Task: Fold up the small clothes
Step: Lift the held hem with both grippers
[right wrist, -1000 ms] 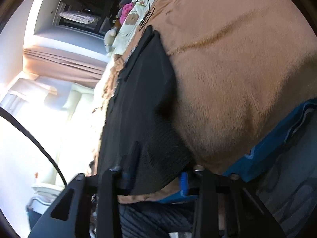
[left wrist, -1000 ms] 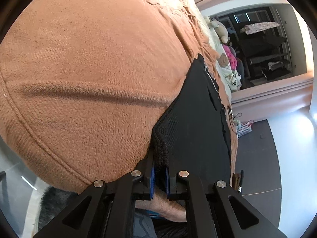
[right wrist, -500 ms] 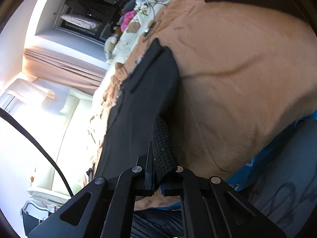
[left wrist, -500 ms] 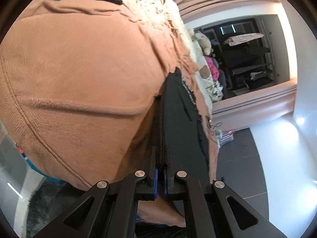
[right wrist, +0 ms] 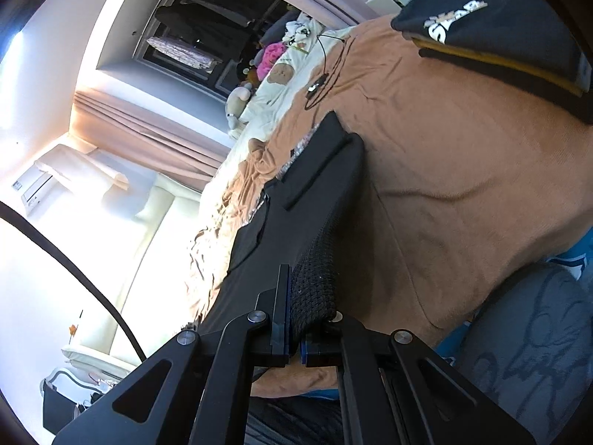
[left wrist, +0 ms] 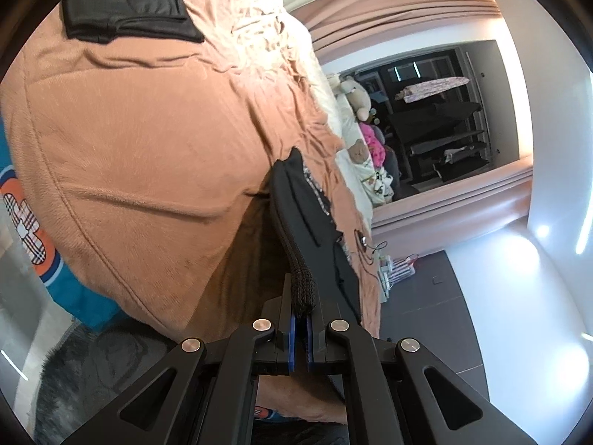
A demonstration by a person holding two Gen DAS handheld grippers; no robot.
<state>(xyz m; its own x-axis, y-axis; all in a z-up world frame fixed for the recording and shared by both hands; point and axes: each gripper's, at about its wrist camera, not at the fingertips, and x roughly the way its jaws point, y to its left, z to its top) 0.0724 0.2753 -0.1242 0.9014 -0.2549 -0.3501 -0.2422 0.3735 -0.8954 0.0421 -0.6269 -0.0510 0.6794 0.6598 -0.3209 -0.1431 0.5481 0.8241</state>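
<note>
A black garment (left wrist: 311,222) with a knitted hem hangs stretched above the brown bedspread (left wrist: 148,141). My left gripper (left wrist: 301,315) is shut on one corner of its hem. My right gripper (right wrist: 296,330) is shut on the other corner of the same garment (right wrist: 304,200). The garment is lifted at the near edge of the bed; its far end trails down onto the spread. The pads are mostly hidden by the cloth.
A folded black garment (left wrist: 126,3) lies at the far side of the bed. Another dark garment with white lettering (right wrist: 489,29) lies on the spread (right wrist: 463,141). Soft toys (left wrist: 359,100) and a cable (right wrist: 322,74) sit near the pillows. A grey rug (right wrist: 526,352) is below.
Both grippers have lifted the black garment away from the bed, more of the room has come into view. The right gripper, open one second ago, has shut on the hem.
</note>
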